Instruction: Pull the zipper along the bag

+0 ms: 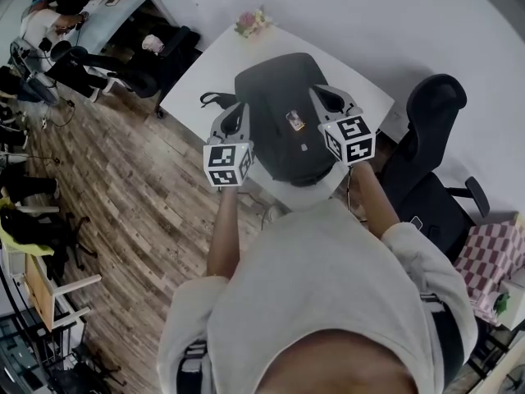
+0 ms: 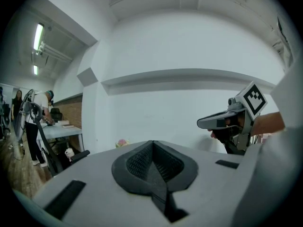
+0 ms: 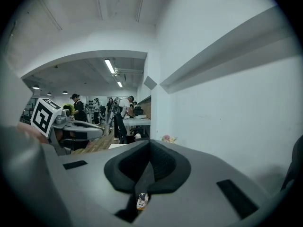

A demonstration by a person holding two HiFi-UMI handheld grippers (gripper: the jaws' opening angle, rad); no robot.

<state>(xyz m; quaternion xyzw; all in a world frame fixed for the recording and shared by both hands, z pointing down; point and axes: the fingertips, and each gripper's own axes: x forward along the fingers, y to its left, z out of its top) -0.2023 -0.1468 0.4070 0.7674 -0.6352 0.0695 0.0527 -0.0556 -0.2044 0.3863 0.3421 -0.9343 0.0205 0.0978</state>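
Wood floor (image 1: pixel 139 187) and a white wall frame a white surface (image 1: pixel 205 72) with a small bunch of flowers (image 1: pixel 253 21) at its far corner and a black office chair (image 1: pixel 435 162) off toward 3 o'clock. On that surface, straight ahead of the person at 12 o'clock, lies the black bag (image 1: pixel 279 89), the thing whose zipper is to be pulled. The pull tab itself is too small to pick out from the head view. The left gripper (image 1: pixel 235 115) hangs at the bag's 9 o'clock edge and the right gripper (image 1: pixel 326 98) at its 3 o'clock edge. Each gripper's own view shows its fingers (image 2: pixel 137 162) pressed together with nothing between them, and both look across at the wall rather than down at the fabric. So the step in hand is probably the approach: neither gripper has hold of anything. To do it well, both should tip down until the zipper track comes into their own views. One pair of fingers can then part and pinch the fabric beside the start of the track to keep it taut. The other pair should close squarely on the pull tab. The pull should run low and in line with the track, since a sideways tug could jam the slider or drag the whole bag across the surface.
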